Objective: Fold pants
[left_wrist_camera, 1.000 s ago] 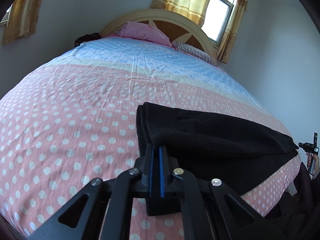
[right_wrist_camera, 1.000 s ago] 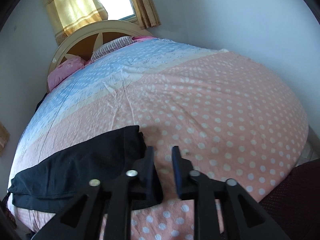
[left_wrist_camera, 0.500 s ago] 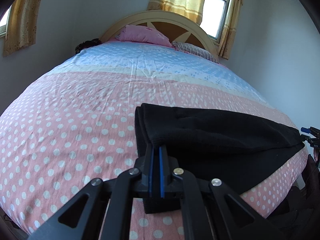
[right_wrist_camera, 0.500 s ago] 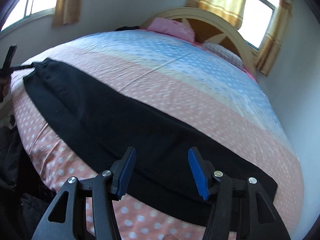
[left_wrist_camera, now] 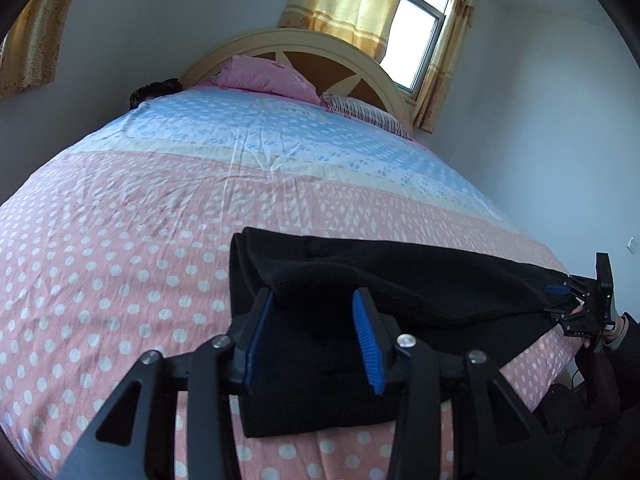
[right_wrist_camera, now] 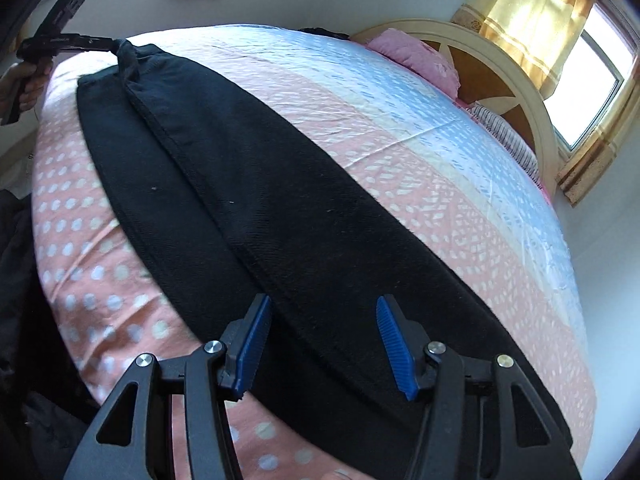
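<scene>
Black pants (left_wrist_camera: 400,276) lie lengthwise along the near edge of the bed, one layer folded over the other. My left gripper (left_wrist_camera: 314,336) is at one end; its jaws are opening, with cloth between the blue pads (left_wrist_camera: 366,344) but not pressed. In the right wrist view the pants (right_wrist_camera: 240,184) stretch away to the left gripper (right_wrist_camera: 114,43), where the cloth is still bunched. My right gripper (right_wrist_camera: 322,344) hovers over the other end, jaws apart and closing slightly, with the upper layer's edge below them. The left wrist view shows the right gripper (left_wrist_camera: 558,300) at the far end.
The bed (left_wrist_camera: 120,240) has a pink dotted and blue sheet. A pink pillow (left_wrist_camera: 264,78) and a striped pillow (left_wrist_camera: 364,112) lie by the headboard (left_wrist_camera: 304,42). A hand (right_wrist_camera: 24,88) holds the left handle. Dark cloth (right_wrist_camera: 16,280) lies beside the bed.
My left jaws, shut on the pants' end before, have spread apart. My right gripper has rolled and swung from beside the pants' end to above the pants.
</scene>
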### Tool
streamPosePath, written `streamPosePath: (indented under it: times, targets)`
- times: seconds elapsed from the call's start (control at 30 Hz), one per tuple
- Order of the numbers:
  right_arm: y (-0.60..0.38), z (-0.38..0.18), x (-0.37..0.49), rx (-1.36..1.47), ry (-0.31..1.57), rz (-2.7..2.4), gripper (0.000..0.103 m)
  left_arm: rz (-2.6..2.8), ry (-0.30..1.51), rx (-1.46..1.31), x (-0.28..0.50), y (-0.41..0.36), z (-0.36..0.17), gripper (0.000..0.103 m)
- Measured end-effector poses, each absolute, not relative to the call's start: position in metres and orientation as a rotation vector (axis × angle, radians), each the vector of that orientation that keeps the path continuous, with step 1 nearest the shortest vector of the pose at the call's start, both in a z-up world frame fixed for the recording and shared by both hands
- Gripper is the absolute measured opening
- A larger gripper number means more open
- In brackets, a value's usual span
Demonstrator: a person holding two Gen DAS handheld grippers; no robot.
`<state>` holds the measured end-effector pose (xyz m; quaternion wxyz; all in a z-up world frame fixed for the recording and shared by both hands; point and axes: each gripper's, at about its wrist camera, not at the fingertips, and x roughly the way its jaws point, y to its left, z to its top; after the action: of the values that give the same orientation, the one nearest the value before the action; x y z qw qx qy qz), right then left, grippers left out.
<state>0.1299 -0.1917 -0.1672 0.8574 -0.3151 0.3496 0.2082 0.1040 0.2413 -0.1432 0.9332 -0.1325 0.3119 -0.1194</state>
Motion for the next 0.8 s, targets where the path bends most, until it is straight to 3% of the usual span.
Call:
streamPosePath:
  times: [0.07, 0.17, 0.4, 0.47, 0.5, 0.53, 0.57, 0.8]
  targets:
    - [-0.187, -0.169, 0.129, -0.670, 0.733, 0.434, 0.040, -0.246, 0.643, -0.276, 0.106, 0.240, -0.144, 0.042]
    - [-0.184, -0.173, 0.123, -0.710, 0.719, 0.433, 0.034, -0.234, 0.654, -0.274, 0.105, 0.239, -0.145, 0.042]
    - [-0.185, -0.175, 0.125, -0.696, 0.711, 0.415, 0.032, -0.235, 0.671, -0.329, 0.102, 0.247, -0.148, 0.044]
    - [-0.184, -0.174, 0.127, -0.693, 0.714, 0.412, 0.024, -0.246, 0.646, -0.343, 0.101, 0.249, -0.145, 0.043]
    - [-0.184, -0.174, 0.128, -0.693, 0.718, 0.413, 0.017, -0.253, 0.634, -0.336, 0.100, 0.248, -0.143, 0.034]
    - [-0.183, -0.174, 0.128, -0.696, 0.718, 0.411, 0.014, -0.251, 0.632, -0.314, 0.101, 0.246, -0.141, 0.009]
    - [-0.182, -0.174, 0.129, -0.701, 0.721, 0.404, 0.008, -0.244, 0.648, -0.287, 0.104, 0.243, -0.140, 0.001]
    - [-0.196, -0.143, 0.127, -0.581, 0.712, 0.430, 0.005, -0.244, 0.611, -0.288, 0.102, 0.252, -0.125, 0.003]
